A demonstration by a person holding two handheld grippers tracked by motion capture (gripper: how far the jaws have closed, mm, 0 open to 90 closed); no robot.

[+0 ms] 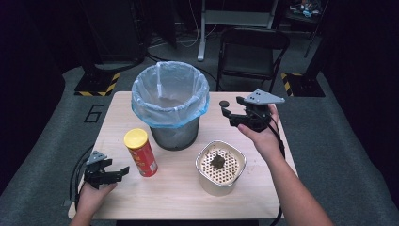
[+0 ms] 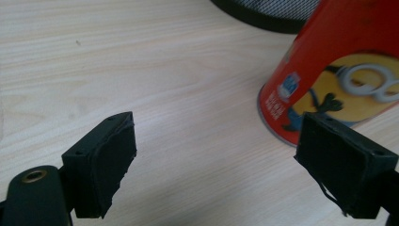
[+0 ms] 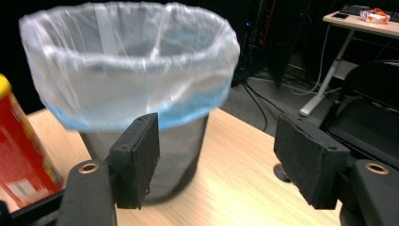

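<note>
While both fingers gape, the red can [image 2: 339, 70] stands beside the left gripper [image 2: 216, 165].

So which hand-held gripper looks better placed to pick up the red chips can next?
Left. The left hand-held gripper sits open right beside the red chips can, jaws pointing at its base. The right hand-held gripper hangs open past the lined bin, farther away.
</note>
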